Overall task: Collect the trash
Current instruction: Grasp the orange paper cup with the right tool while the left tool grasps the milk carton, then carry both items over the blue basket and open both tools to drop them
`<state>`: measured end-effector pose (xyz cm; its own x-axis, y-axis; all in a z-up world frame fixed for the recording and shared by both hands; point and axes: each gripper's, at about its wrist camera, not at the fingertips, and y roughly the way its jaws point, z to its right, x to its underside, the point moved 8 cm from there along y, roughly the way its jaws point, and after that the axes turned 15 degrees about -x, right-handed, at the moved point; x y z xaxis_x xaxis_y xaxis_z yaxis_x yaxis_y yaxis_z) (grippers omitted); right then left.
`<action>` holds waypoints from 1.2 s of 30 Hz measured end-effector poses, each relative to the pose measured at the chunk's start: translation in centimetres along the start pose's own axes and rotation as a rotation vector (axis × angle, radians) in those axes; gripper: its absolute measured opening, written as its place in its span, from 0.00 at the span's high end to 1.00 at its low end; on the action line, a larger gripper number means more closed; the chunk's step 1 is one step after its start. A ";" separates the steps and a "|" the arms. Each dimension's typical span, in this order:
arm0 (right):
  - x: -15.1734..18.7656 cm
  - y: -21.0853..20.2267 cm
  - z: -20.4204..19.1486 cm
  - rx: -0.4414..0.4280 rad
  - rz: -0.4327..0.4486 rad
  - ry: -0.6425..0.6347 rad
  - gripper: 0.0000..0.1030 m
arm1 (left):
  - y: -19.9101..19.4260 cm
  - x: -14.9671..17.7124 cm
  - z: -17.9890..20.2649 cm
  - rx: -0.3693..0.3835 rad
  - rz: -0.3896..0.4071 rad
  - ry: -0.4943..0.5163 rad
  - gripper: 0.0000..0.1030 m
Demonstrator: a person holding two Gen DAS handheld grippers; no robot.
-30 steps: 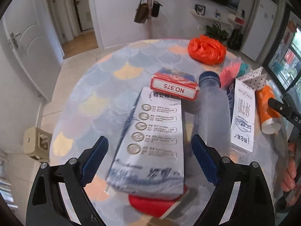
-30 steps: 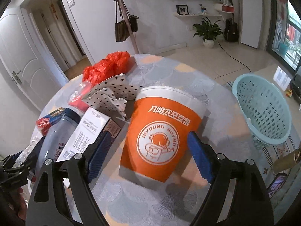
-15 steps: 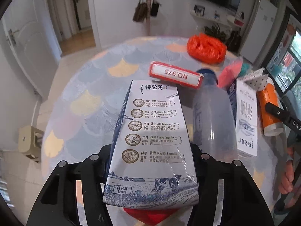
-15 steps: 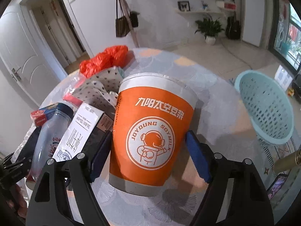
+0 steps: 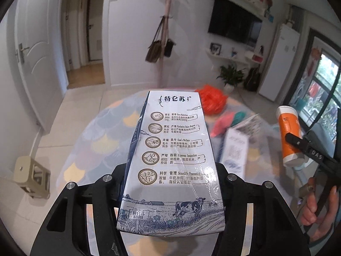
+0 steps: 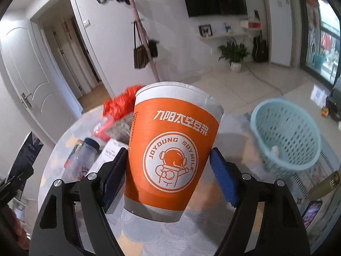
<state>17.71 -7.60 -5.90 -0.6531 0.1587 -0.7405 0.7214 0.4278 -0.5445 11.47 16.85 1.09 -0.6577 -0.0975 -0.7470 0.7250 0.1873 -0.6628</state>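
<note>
Both grippers loaded, clear of the table [image 5: 89, 140].
Left gripper [image 5: 170, 183] clamps carton [image 5: 172, 149], right gripper [image 6: 168, 177] clamps cup [image 6: 170, 149]; centre each over the basket [image 6: 285, 134] before releasing.

Frame centre: right gripper [image 6: 168, 177] clamped on orange cup [image 6: 173, 149], raised above table [image 6: 149, 234]. Lower left: bottle [image 6: 82, 160], white box [image 6: 110, 152]. Upper left of the cup: red bag [image 6: 122, 102]. Right: blue basket [image 6: 285, 137].
</note>
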 end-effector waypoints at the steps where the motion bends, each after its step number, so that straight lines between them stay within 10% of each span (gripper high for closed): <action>1: -0.5 -0.8 0.0 0.005 0.027 -0.007 0.28 | -0.4 -0.2 0.5 0.007 0.011 0.002 0.46; 19: -5.5 -8.4 10.7 0.163 0.214 0.065 0.28 | -1.4 -4.3 22.4 0.245 0.085 0.186 0.46; 36: -3.4 -6.0 30.3 0.340 0.163 0.324 0.28 | 8.9 -1.9 43.1 0.402 -0.037 0.309 0.46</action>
<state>22.59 -37.62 -12.06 -0.5244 0.4912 -0.6955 0.8191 0.0681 -0.5695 28.00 -23.47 -5.69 -0.6703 0.2077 -0.7124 0.6816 -0.2074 -0.7017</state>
